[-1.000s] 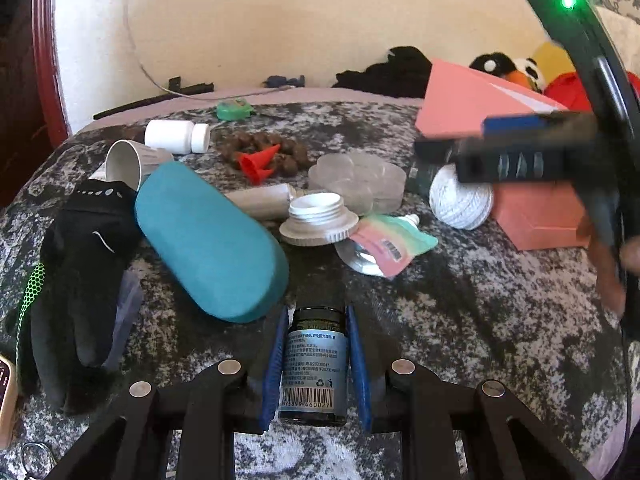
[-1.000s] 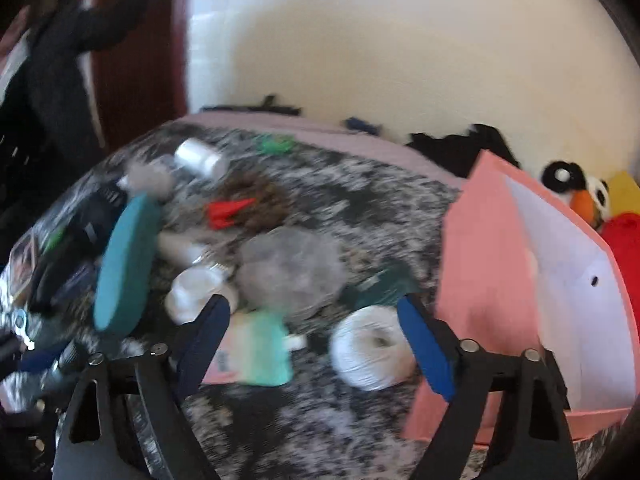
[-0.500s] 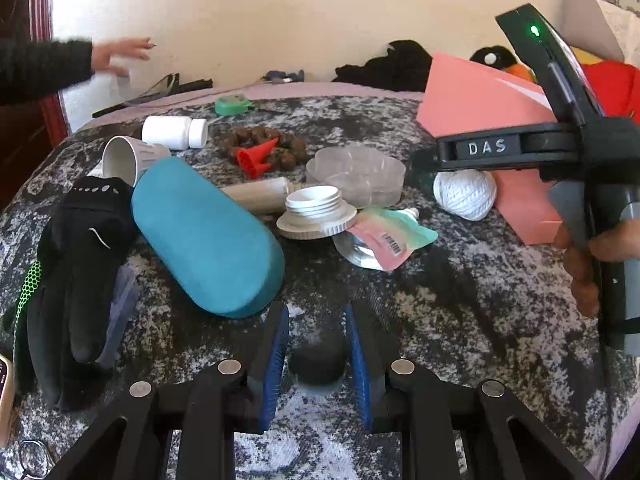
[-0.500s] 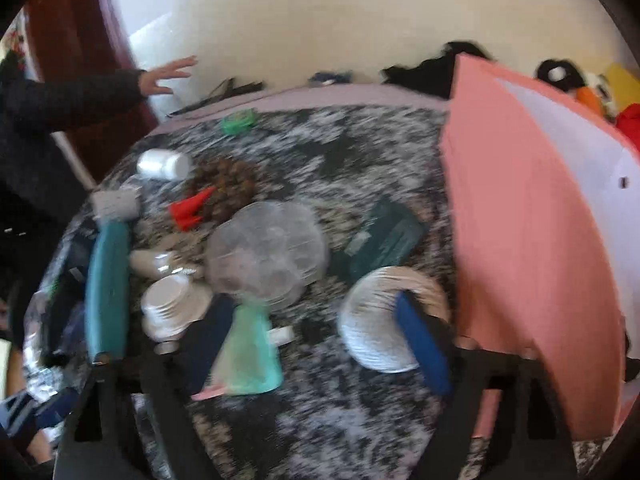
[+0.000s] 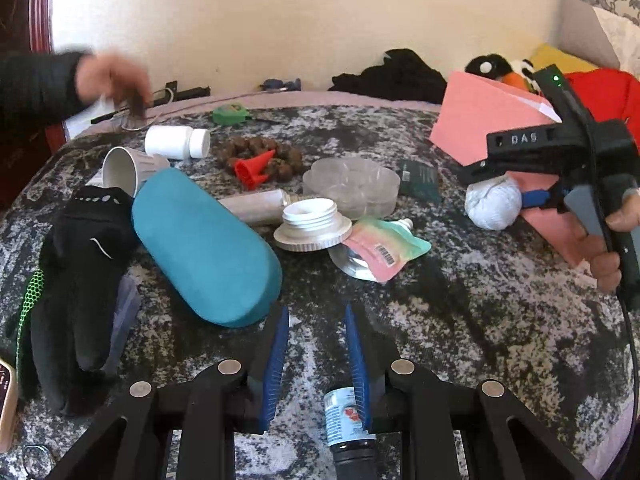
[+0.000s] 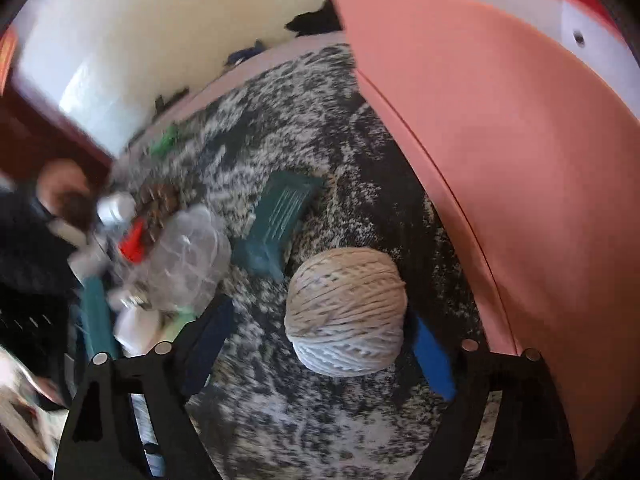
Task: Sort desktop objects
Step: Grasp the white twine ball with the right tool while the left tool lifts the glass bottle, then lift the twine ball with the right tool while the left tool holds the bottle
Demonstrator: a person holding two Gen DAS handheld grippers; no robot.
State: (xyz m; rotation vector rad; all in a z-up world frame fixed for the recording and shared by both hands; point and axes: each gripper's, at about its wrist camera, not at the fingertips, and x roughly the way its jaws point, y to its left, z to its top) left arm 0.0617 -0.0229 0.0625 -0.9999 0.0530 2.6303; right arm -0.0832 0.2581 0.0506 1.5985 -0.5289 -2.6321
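Left gripper (image 5: 316, 364): the blue pads were seen set a narrow gap apart, with nothing clamped between them. A small dark bottle (image 5: 347, 420) with a blue label lay low at the inner side of the right pad, partly hidden by the frame; whether it touched the pad could not be told.

Right gripper (image 6: 320, 344): the jaws were spread wide around a ball of twine (image 6: 346, 312). The right pad lay against or just beside the ball; the left pad stood apart from it.

Ball of twine, left view (image 5: 493, 205): it was seen at the right of the mottled cloth (image 5: 460, 320), just beside the pink box (image 5: 480, 120).

Pink box (image 6: 500, 140): its wall rose just right of the ball and closed that side.

Open room: bare cloth was seen ahead of the left pads and to the near right.

Near left: a teal case (image 5: 204, 248) lay aslant, its near end close to the left pad; a black glove (image 5: 80, 280) lay beyond it.

Middle: a white threaded lid (image 5: 312, 224), a foil pouch (image 5: 380, 250), a clear round tray (image 5: 352, 188) and a dark green packet (image 6: 280, 216) were crowded together.

Far: a white pill bottle (image 5: 176, 142), a tipped paper cup (image 5: 128, 168), a red cone (image 5: 254, 166) and brown beads (image 5: 256, 150) were seen.

Far left: a blurred hand (image 5: 112, 80) was held over the edge.
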